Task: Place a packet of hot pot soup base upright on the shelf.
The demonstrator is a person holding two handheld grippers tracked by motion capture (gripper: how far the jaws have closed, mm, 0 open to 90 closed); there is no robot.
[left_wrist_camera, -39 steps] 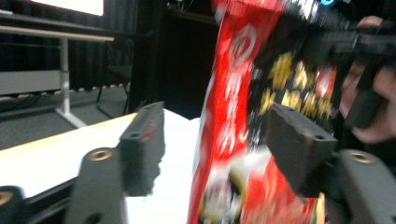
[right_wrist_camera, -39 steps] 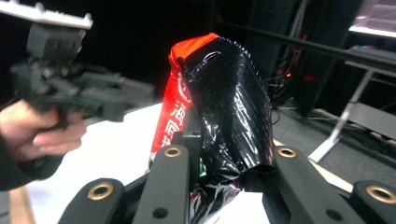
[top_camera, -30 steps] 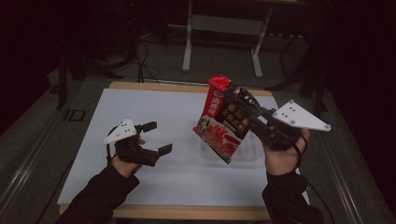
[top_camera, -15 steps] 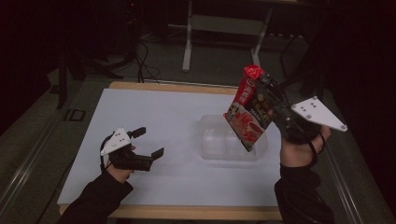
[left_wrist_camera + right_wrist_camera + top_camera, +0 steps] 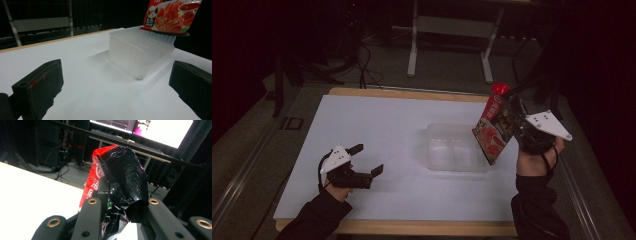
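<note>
A red and black snack packet hangs in the air over the right end of a clear plastic container, with my right gripper shut on it. In the right gripper view the packet is pinched between the black jaws and stands up from them. The left gripper rests low on the white table near the front left, open with nothing between its jaws. Its own view looks across the table at the container, with the packet's lower edge above the container's far side.
The white table top has a wooden edge and drops to dark floor all round. Desk legs and cables lie on the floor behind. A bright monitor stands in the background.
My right gripper has carried the packet rightward and a little toward the table's right edge. The left gripper has drawn back toward the front left and lowered.
</note>
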